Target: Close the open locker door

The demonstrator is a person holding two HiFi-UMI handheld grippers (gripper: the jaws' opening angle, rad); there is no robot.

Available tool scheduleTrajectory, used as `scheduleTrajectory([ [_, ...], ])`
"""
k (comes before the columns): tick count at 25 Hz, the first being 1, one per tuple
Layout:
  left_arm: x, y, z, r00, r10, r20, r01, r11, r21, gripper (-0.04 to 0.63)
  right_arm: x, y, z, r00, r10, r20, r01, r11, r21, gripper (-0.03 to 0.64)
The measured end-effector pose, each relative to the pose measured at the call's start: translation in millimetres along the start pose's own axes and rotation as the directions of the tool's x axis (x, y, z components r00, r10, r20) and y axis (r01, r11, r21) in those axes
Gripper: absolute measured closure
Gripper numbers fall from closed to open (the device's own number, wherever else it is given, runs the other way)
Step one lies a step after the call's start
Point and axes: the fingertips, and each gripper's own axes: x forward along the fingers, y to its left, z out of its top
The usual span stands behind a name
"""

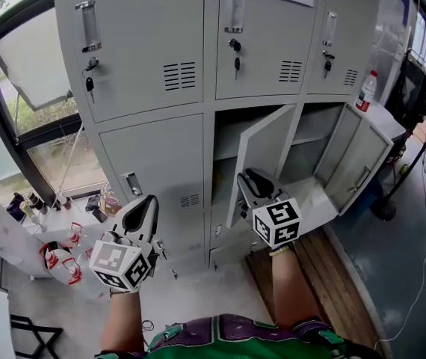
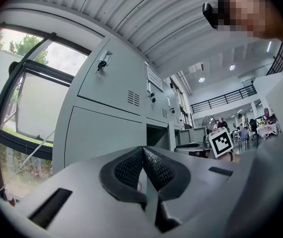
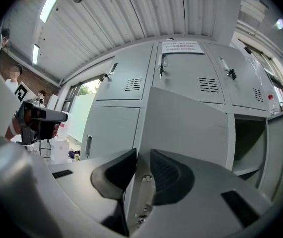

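A grey locker bank (image 1: 198, 58) fills the head view. The lower middle locker door (image 1: 265, 155) stands half open, swung out towards me. My right gripper (image 1: 252, 179) is at that door's free edge, low down. In the right gripper view the door (image 3: 191, 128) looms just ahead and its free edge with the latch shows in the narrow gap of my right gripper (image 3: 142, 167); the pads do not visibly press on it. My left gripper (image 1: 147, 204) hangs before the closed lower left door (image 1: 157, 170). In its own view my left gripper (image 2: 142, 150) is shut and empty.
The lower right locker door (image 1: 359, 159) also stands wide open. A bottle (image 1: 364, 90) stands on a ledge at the right. Red-capped bottles (image 1: 60, 260) and small items sit on a white table at the lower left. A wooden board (image 1: 310, 275) lies on the floor under the open doors.
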Motion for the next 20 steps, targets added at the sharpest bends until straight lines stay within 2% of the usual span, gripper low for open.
scheduleTrajectory([
  [20, 40.6, 25.8, 3.5, 0.999, -0.030, 0.028, 0.030, 0.999, -0.019, 0.575, 65.1, 2.9, 2.1, 0.999, 0.047, -0.024, -0.049, 0.998, -0.051, 0.534],
])
